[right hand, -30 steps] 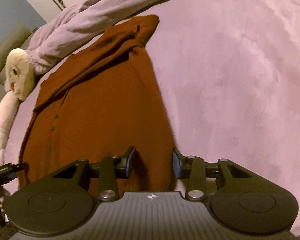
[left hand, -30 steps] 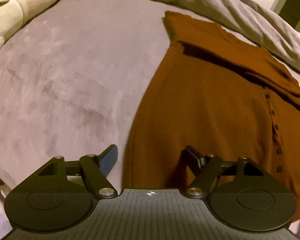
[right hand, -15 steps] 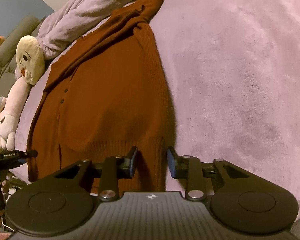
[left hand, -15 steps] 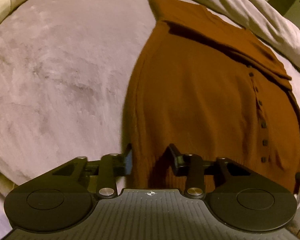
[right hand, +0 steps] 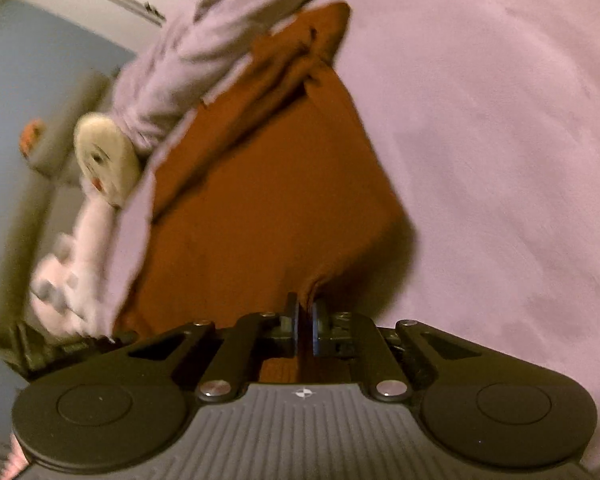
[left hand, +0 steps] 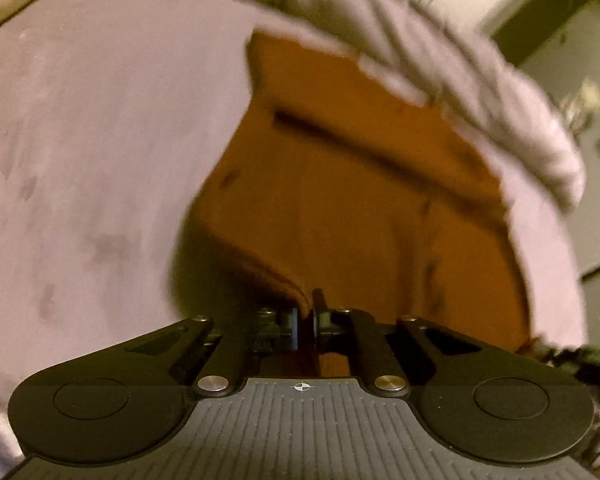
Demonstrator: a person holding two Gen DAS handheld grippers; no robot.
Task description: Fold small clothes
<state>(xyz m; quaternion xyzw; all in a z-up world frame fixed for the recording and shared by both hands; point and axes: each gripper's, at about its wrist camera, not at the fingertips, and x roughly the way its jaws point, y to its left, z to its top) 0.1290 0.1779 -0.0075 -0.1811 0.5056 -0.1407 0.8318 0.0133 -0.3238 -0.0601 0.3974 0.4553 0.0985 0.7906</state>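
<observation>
A rust-brown buttoned knit top (left hand: 340,200) lies on a lilac plush bed cover (left hand: 80,160), its sleeves folded across the far end. My left gripper (left hand: 305,312) is shut on the top's near left hem corner, lifted off the cover. In the right wrist view the same top (right hand: 260,208) stretches away, and my right gripper (right hand: 306,312) is shut on its near right hem corner, also raised. Both views are motion-blurred.
A rolled lilac blanket (left hand: 440,72) lies along the far end of the top. A cream plush toy (right hand: 104,160) and a pink one (right hand: 72,256) lie at the left. The left gripper (right hand: 68,344) shows low left in the right wrist view.
Both grippers closed from open onto the hem corners of the top and lifted them, moving toward the far end. The near hem has risen off the cover.
</observation>
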